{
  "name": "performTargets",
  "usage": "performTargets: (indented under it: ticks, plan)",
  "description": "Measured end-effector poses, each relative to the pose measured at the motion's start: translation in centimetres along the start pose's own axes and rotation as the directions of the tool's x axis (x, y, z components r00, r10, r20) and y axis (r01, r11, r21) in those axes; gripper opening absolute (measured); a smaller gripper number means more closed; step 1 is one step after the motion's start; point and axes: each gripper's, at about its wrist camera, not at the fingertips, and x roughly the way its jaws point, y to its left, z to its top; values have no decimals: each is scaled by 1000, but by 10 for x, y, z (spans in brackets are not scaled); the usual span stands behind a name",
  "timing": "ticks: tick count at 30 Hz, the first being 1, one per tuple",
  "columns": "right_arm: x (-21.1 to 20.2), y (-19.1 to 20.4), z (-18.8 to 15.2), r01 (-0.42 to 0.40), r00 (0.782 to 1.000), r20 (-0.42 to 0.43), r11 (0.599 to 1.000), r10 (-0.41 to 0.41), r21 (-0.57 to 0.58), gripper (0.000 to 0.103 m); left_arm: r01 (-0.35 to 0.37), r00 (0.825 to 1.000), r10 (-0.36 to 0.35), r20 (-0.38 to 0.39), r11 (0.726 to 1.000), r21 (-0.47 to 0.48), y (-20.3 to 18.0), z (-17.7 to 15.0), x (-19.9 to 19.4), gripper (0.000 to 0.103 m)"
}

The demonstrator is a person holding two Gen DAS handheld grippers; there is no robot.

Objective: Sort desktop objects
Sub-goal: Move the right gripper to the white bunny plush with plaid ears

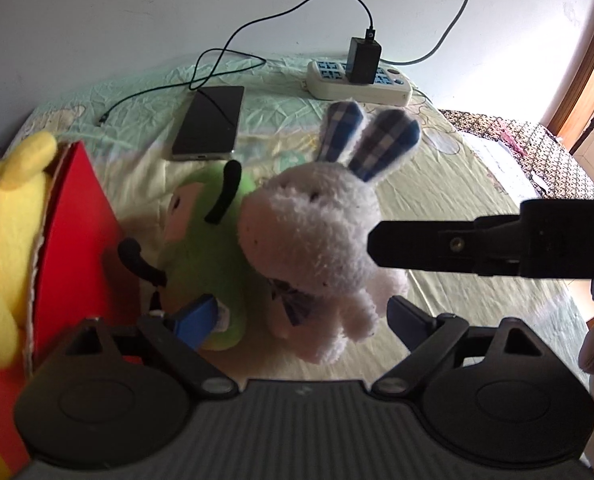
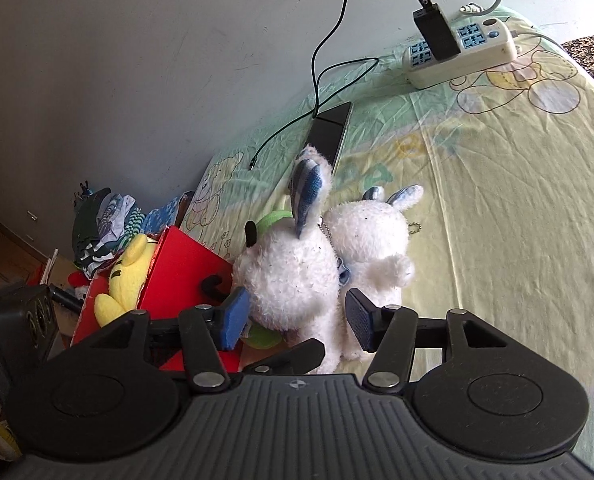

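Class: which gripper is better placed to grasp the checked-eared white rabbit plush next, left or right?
Probably the left gripper: its open fingers bracket the white rabbit plush. The right gripper faces its back, beside the smaller rabbit.

Daylight floods in from the far right, blowing out the wall (image 1: 537,40) there. Edges bend strongly. Near gripper parts look dark and soft.

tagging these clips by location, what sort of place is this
Most likely a bedroom at home, with the work done on a bed rather than a desk. A pale yellow-green cartoon-print bedsheet covers the surface, soft toys such as the white plush rabbit with blue checked ears lie on it, and a white power strip sits by the wall.
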Motion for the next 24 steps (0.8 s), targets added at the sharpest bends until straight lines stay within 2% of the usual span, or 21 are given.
performTargets:
  ticks: [6, 7, 9, 12, 17, 21, 24]
  plan:
    - [17, -6, 9, -33, 999, -14, 999, 33, 1, 64, -6, 1000, 5, 6, 999, 50, -10, 7, 11, 91]
    - [20, -7, 11, -40, 999, -16, 999, 40, 0, 65, -5, 1000, 5, -1, 998, 55, -12, 9, 15, 88]
    - [26, -7, 14, -55, 998, -23, 998, 55, -6, 65, -4, 1000, 6, -21, 998, 63, -14, 11, 21, 81]
    - [35, -8, 15, -74, 997, -36, 997, 74, -16, 65, 8, 999, -5, -44, 998, 66, -16, 13, 29, 84]
    - [42, -14, 15, -114, 992, -52, 993, 114, 20, 62, 3, 999, 1, -54, 998, 64, -16, 15, 35, 76]
    - [38, -12, 15, -117, 991, -59, 993, 117, 12, 59, 7, 999, -4, -48, 998, 70, -19, 15, 34, 68]
    - [32, -12, 14, -118, 991, -63, 993, 118, 14, 59, 12, 999, -9, -40, 997, 81, -22, 13, 29, 68]
